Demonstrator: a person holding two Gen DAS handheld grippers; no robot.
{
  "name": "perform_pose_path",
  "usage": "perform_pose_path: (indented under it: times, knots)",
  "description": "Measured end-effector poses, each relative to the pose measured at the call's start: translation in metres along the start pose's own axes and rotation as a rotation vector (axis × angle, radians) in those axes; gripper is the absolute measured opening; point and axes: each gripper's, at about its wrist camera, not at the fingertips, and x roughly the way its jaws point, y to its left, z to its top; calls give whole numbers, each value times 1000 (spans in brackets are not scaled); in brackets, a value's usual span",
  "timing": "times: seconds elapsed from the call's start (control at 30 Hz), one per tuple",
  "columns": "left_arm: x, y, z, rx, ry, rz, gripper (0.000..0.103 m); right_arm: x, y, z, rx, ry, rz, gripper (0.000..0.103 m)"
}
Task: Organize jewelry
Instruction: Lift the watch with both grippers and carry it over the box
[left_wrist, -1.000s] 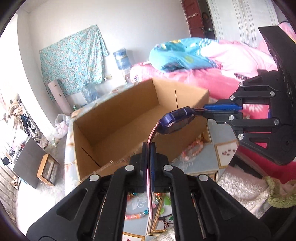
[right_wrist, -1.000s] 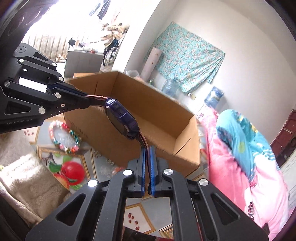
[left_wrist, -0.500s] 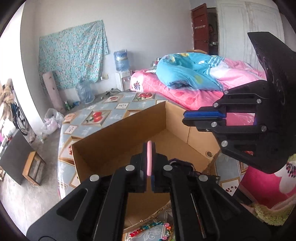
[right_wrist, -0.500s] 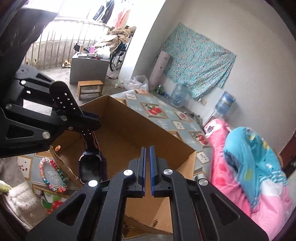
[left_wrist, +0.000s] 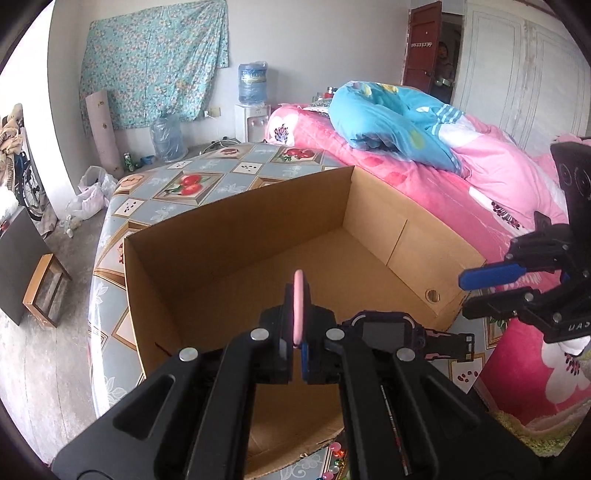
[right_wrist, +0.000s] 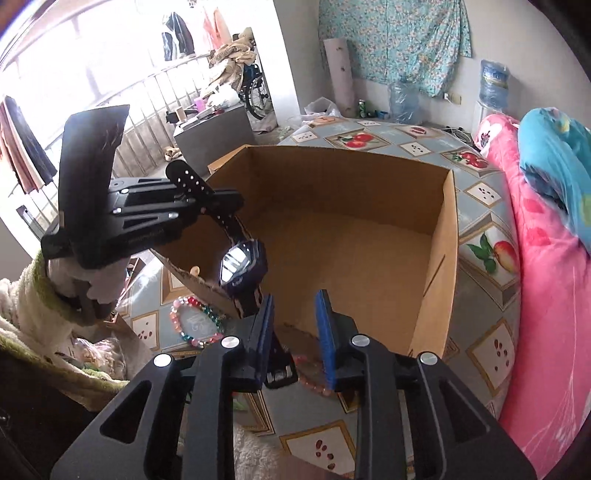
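A dark blue watch (left_wrist: 384, 328) with a black strap, pink on the inside, hangs from my left gripper (left_wrist: 297, 343), which is shut on one strap end. The watch (right_wrist: 242, 266) dangles over the near rim of an open cardboard box (left_wrist: 236, 206). In the right wrist view my left gripper (right_wrist: 218, 206) reaches in from the left above the box (right_wrist: 447, 258). My right gripper (right_wrist: 295, 310) has its jaws opening, with nothing between the blue pads. It (left_wrist: 476, 291) stands apart from the watch, at the box's right corner.
A colourful bead bracelet (right_wrist: 195, 321) and a pink bead bracelet (right_wrist: 314, 376) lie on the fruit-patterned table cover (right_wrist: 487, 254) in front of the box. A pink bed (left_wrist: 480, 166) with a blue quilt runs along the right. Towels (right_wrist: 22, 332) lie at the near left.
My right gripper has let go of the watch strap, drawn away and parted its jaws. The watch, once stretched between both grippers, now hangs from the left one alone, over the box.
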Motion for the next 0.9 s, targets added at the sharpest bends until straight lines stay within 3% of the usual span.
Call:
perform_pose_path:
  times: [0.2, 0.33, 0.57, 0.77, 0.9]
  knots:
    - [-1, -1, 1, 1, -4, -2, 2, -8, -8, -28, 131, 15, 41, 34]
    - [-1, -1, 1, 3, -4, 2, 2, 4, -31, -40, 298, 22, 156, 39]
    - [1, -1, -1, -3, -3, 14, 2, 35, -52, -52, 469, 47, 334, 41]
    - [4, 1, -3, -15, 4, 15, 2, 25, -46, -47, 481, 4, 300, 10]
    - [6, 1, -4, -29, 8, 9, 2, 13, -46, -41, 503, -29, 293, 6]
